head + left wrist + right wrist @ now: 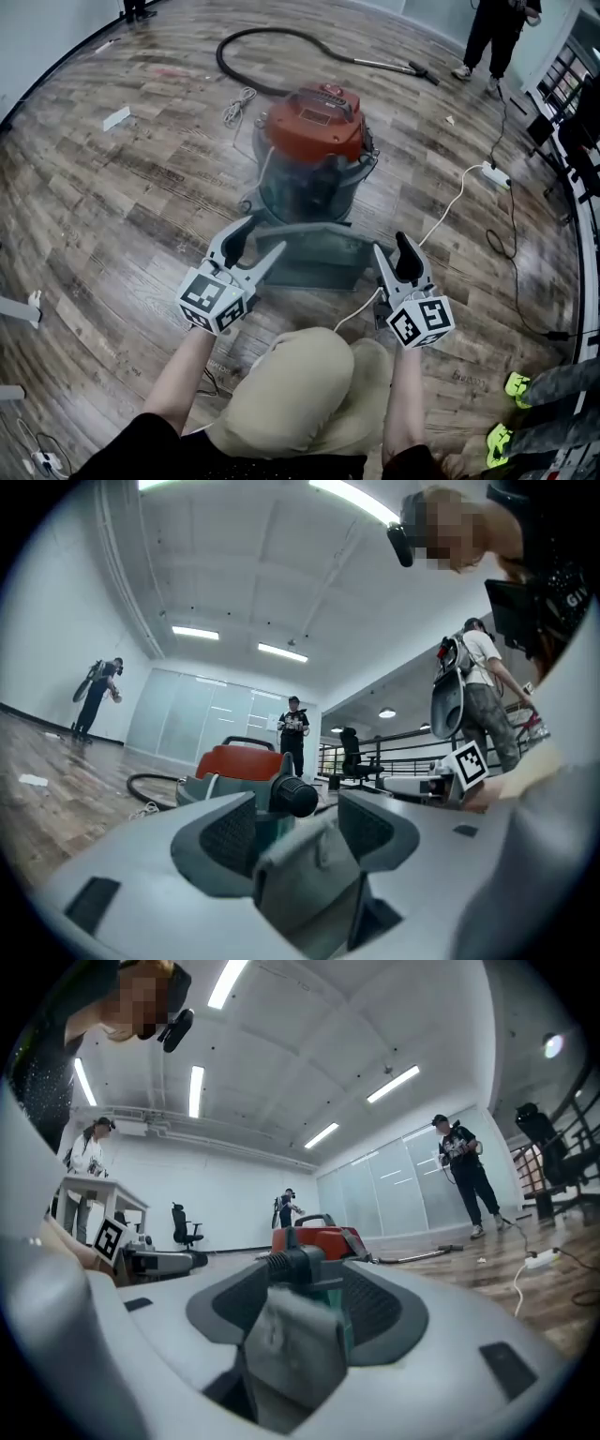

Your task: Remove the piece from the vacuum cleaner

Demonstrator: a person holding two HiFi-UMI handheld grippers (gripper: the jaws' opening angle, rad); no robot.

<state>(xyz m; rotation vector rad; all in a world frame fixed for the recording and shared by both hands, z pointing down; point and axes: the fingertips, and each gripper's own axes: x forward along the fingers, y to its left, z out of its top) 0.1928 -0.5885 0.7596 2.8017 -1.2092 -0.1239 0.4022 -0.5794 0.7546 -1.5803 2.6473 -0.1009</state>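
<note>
The vacuum cleaner (pixel 314 122), a red lid on a teal-grey drum, stands on the wood floor ahead of me. A grey frame piece (pixel 314 248) lies against its near side. My left gripper (pixel 251 246) is at the frame's left end and my right gripper (pixel 394 251) at its right end. In the left gripper view the left gripper (pixel 298 829) is open, with a grey part (pixel 309 869) and a black knob (pixel 295 797) between the jaws and a gap at the pads. The right gripper (pixel 305 1309) is open around the same kind of grey part (pixel 291 1344).
A black hose (pixel 244 42) and its wand curve across the floor behind the vacuum. A white cable (pixel 450 202) runs to a power strip (pixel 495 176) at the right. A person (pixel 497 33) stands at the back right. Bright shoes (pixel 516 384) are near my right.
</note>
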